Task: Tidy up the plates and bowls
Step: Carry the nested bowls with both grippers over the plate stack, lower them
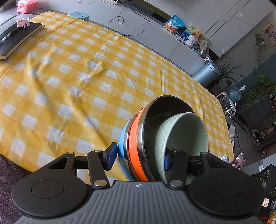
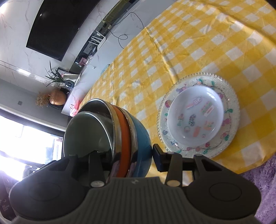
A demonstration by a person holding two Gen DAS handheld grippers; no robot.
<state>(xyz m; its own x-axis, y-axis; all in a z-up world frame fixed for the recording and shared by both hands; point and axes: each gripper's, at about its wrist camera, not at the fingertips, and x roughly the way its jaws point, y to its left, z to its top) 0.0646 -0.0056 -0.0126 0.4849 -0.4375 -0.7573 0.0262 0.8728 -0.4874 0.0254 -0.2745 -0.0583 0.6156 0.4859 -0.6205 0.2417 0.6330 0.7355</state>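
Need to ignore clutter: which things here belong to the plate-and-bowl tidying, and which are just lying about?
Job: nested stack of blue, orange-banded steel and pale green bowls, gripped by both grippers; white patterned plate on beaded glass plate.

Lying about: black notebook, pink box.

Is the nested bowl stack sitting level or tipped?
Tipped. The bowl stack is clamped between both grippers, openings facing sideways, rims near vertical in both wrist views.

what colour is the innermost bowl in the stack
Pale green innermost bowl, with a lattice pattern outside; best seen in the left wrist view.
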